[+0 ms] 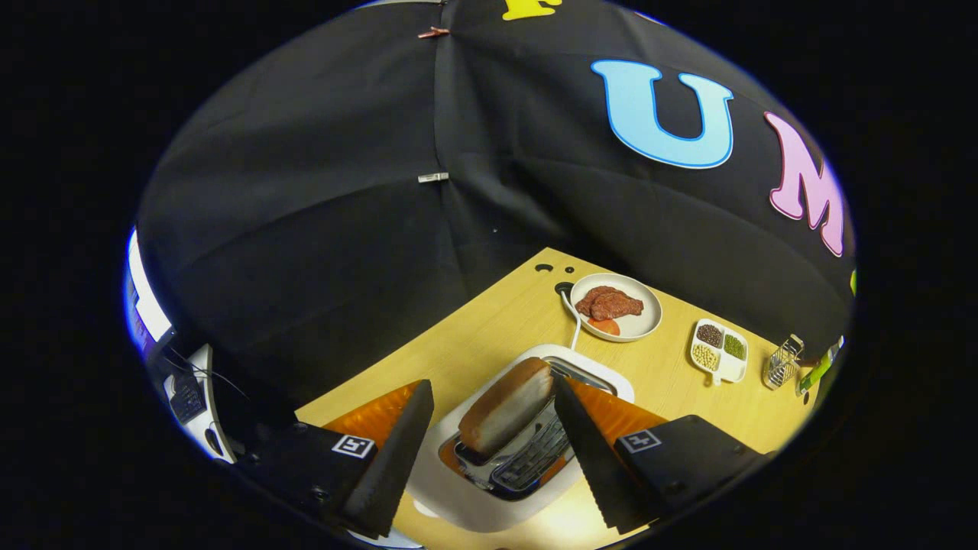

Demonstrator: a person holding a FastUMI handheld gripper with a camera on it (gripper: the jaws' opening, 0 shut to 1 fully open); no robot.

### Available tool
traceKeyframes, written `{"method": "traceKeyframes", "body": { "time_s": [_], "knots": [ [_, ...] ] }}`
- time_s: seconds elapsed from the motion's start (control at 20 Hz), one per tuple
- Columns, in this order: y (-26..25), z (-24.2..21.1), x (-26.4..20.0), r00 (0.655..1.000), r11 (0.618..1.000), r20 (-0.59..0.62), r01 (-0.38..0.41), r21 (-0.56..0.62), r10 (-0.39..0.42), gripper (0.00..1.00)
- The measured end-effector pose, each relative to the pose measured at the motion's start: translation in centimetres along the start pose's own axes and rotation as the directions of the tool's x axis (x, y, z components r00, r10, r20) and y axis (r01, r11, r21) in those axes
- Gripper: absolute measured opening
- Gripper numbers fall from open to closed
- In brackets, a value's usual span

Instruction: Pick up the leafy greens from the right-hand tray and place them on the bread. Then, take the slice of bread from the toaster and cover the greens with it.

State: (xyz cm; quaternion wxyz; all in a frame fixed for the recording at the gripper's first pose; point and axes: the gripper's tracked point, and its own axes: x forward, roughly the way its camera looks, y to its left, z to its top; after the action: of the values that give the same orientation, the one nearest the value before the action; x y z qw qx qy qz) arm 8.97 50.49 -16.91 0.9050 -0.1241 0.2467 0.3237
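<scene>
Gripper (489,428) held wide open above the toaster (527,451), nothing gripped.
The bread slice (508,405) is seen standing upright in one toaster slot, between the spread fingers, its long axis aligned along the slot, on the wooden table (489,321).

Gripper (489,409) fingers spread wide either side of bread slice (506,407) standing in toaster (527,458) on table (489,321), plate of meat (616,306) beyond toaster, divided dish (718,351) right of plate, wire rack (783,362) farther right
</scene>
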Motion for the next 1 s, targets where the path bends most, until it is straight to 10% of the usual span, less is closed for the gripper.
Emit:
{"method": "traceKeyframes", "body": {
  "time_s": [0.25,0.8,1.0],
  "knots": [
    [0.0,-0.7,1.4,0.999,0.999,-0.020,0.029,-0.016,-0.029,0.96],
    [-1.1,-1.8,1.3,0.995,0.998,-0.086,0.054,0.020,-0.052,0.19],
    [-0.6,-2.0,0.9,0.997,1.000,-0.083,0.004,-0.021,-0.005,0.13]
  ]
}}
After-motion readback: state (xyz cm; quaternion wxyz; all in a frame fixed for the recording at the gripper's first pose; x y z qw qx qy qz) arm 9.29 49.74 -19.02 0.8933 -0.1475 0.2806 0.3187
